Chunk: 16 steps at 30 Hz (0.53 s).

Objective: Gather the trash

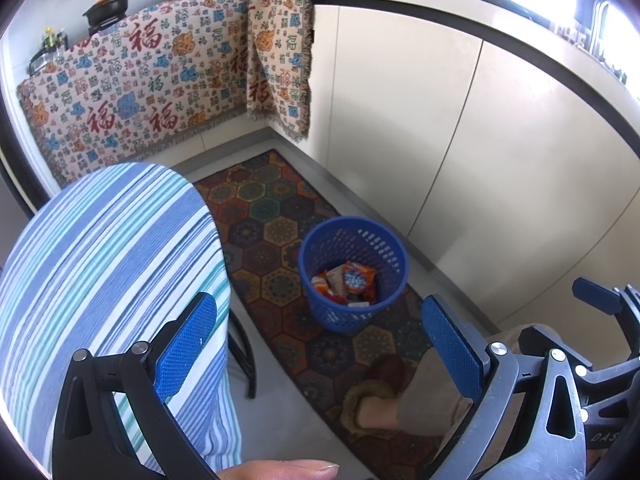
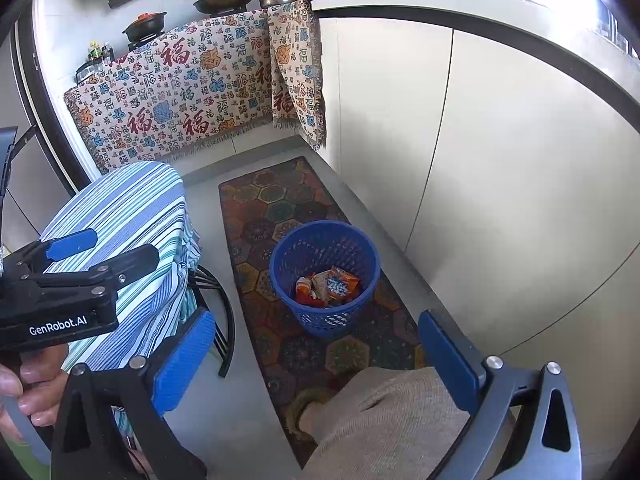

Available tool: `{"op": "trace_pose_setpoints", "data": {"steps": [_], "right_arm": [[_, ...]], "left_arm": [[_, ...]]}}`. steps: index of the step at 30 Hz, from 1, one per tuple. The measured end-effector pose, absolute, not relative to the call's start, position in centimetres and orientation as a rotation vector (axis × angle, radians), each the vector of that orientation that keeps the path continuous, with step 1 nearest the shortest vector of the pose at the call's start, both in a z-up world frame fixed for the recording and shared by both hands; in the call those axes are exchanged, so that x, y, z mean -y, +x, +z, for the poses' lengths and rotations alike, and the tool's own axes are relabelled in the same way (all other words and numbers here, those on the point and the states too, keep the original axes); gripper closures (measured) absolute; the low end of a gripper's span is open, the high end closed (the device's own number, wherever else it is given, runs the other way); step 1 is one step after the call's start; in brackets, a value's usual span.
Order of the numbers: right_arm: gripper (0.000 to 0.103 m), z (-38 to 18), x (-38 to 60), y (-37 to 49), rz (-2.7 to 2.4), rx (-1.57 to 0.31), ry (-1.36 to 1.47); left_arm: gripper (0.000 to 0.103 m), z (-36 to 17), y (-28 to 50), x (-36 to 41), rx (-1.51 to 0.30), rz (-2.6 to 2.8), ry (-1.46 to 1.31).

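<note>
A blue mesh wastebasket [image 1: 376, 312] [image 2: 296, 312] stands on the patterned floor mat, with orange and white snack wrappers [image 1: 354, 278] [image 2: 334, 285] lying inside it. My left gripper [image 1: 320, 340] hangs open above the floor, nothing between its blue pads, the basket just beyond them. My right gripper [image 2: 316, 360] is open too and holds nothing; the basket sits ahead of it. The left gripper [image 2: 72, 256] also shows at the left of the right wrist view, held in a hand.
A small table under a blue striped cloth [image 1: 108, 264] [image 2: 132, 216] stands left of the basket. White cabinets [image 1: 460, 140] run along the right. A patterned cloth [image 1: 160, 76] hangs over the stove counter with pans on top. A person's trouser leg and slippered foot [image 2: 384, 412] are on the mat.
</note>
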State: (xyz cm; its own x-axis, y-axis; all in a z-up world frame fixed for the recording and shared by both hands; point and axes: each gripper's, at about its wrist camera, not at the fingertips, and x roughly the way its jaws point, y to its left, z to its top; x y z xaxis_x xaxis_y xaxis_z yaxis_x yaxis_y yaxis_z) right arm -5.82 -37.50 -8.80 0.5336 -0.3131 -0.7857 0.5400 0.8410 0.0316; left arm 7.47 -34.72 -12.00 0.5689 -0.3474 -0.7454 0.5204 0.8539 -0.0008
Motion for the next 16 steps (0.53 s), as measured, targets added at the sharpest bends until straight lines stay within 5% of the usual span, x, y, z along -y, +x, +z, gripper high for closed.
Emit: {"op": "trace_pose_setpoints", "data": {"steps": [16], "right_arm": [[0.0,-9.22,37.26,-5.23,-0.524,-0.887,0.281]], "left_arm": [[0.001,-11.92,7.14,34.21,-0.794,-0.515,0.232]]}}
